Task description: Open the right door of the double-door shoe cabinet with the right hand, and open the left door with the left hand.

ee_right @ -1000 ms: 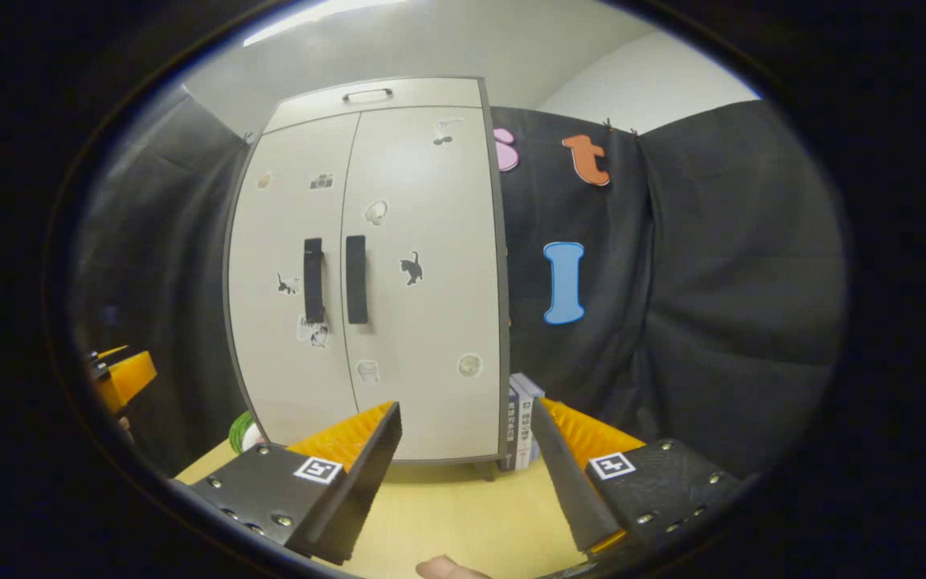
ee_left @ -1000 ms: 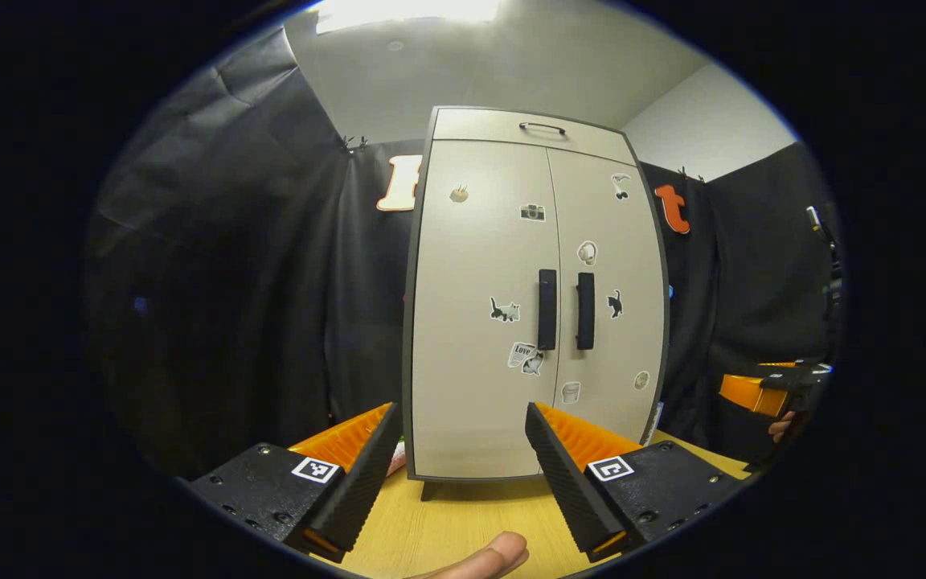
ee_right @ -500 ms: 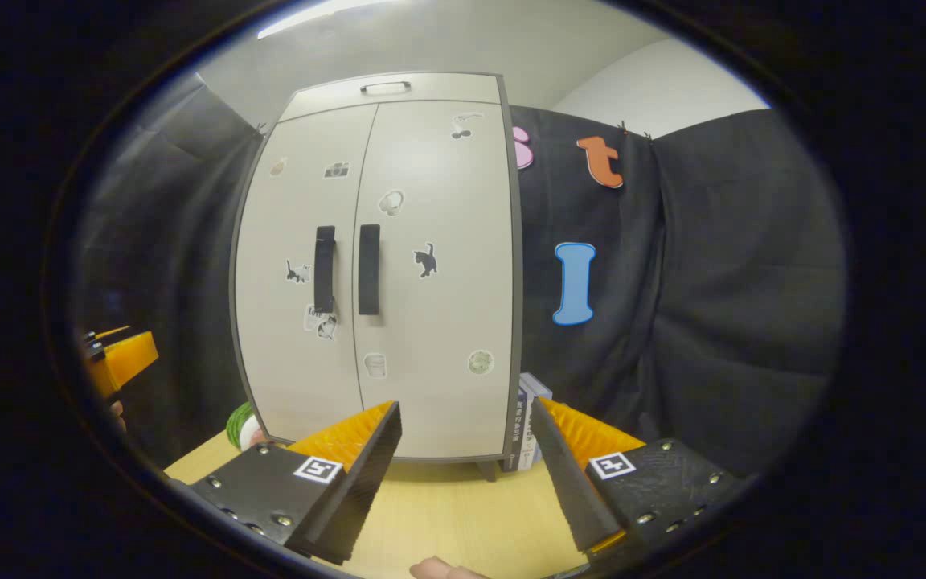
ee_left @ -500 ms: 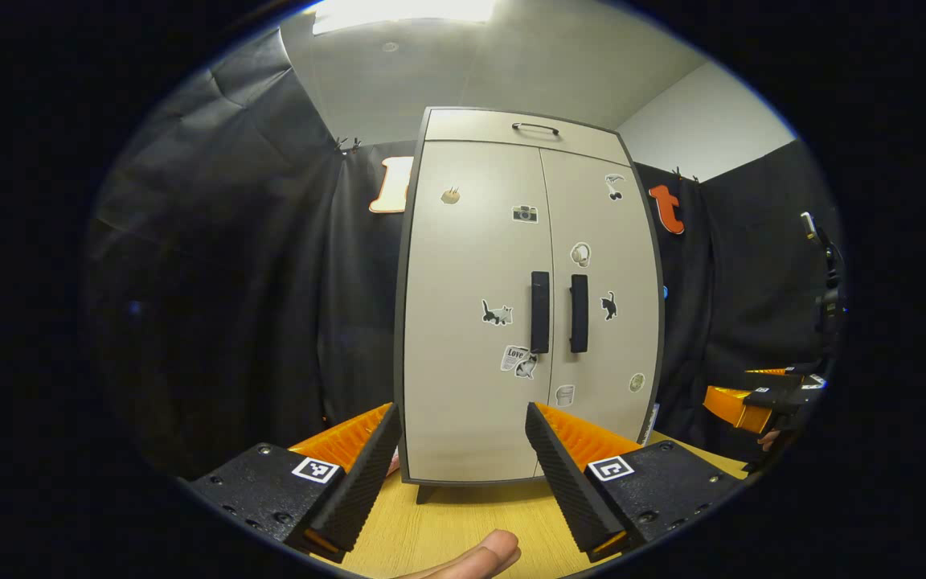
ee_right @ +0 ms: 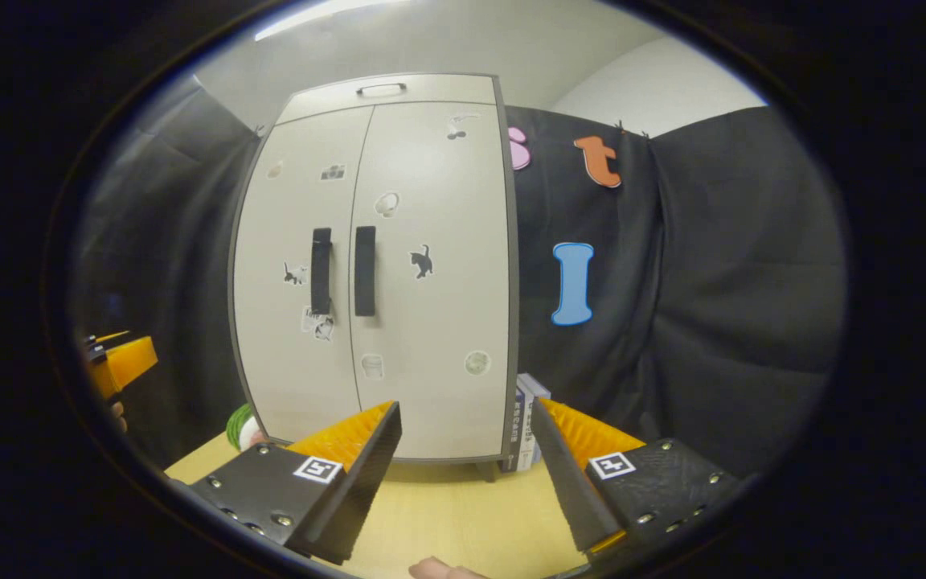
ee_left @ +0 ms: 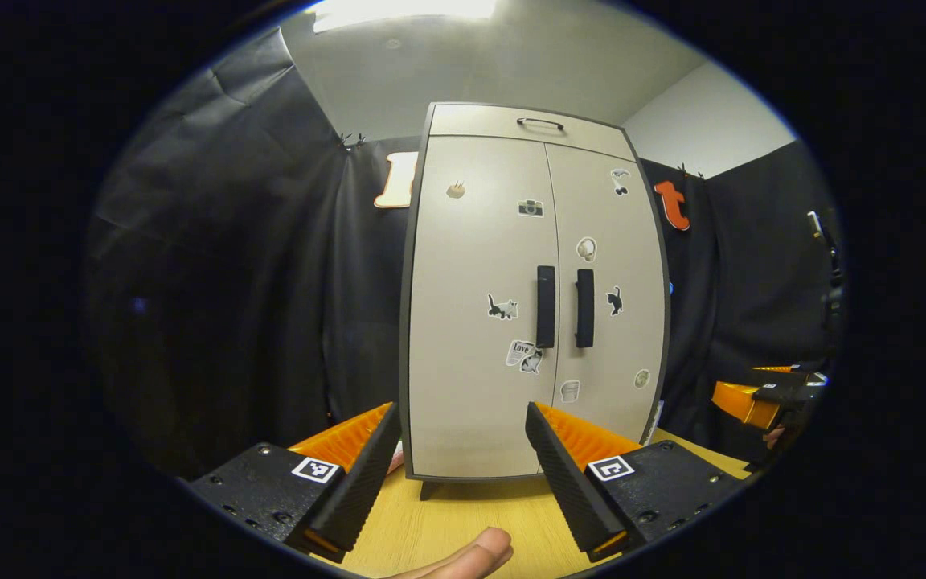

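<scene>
a tall beige double-door shoe cabinet (ee_left: 531, 305) stands upright on the pale wooden bench (ee_right: 463, 515), both doors closed. the left tongs (ee_left: 456, 458) and right tongs (ee_right: 467, 458) are spread, empty, well apart from its black handles; nothing is opened yet.

You have one shoe cabinet (ee_left: 479, 322) with two doors and two dark vertical handles (ee_left: 546, 306). One drawer handle (ee_left: 540, 123) sits on top, and both grippers (ee_left: 459, 466) (ee_right: 463, 466) stand spread.

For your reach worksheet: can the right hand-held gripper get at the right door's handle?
Probably yes: the right hand-held gripper is open, and nothing stands between it and the right door handle.
</scene>
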